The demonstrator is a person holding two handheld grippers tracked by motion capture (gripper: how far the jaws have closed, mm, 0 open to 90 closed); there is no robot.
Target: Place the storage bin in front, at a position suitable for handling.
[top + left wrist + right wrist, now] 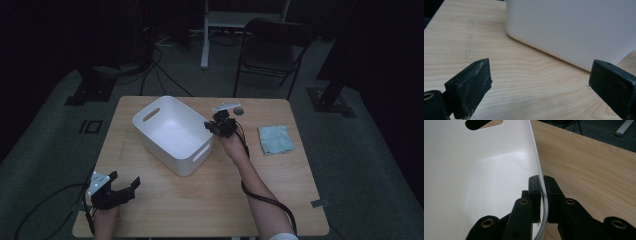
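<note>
Your right gripper [543,195] has its jaws clenched on the rim of the white bin [172,132], one jaw inside the wall and one outside, with the thin plastic edge running straight up between them. That bite sits on the bin's right-hand end wall, just above the handle slot there, and it looks shallow: only the lip is caught, so keep the squeeze firm and avoid twisting your wrist, or the rim may flex and slip free. The bin stands on the table [210,200] toward its far left part, turned at an angle to the table's edges, its near corner pointing at the middle of the near edge. If you mean to drag or turn it, pull level along the table rather than lifting by one edge, since a one-sided lift would likely tip the empty bin. Your left gripper [121,189] rests near the table's near left corner with its jaws spread wide and nothing between them, facing the bin's outer wall, well apart from it. Bring it up to steady the opposite wall if the bin starts to swing. Mind the blue cloth [275,139] lying by the right edge and the small round thing [239,111] at the far edge.
</note>
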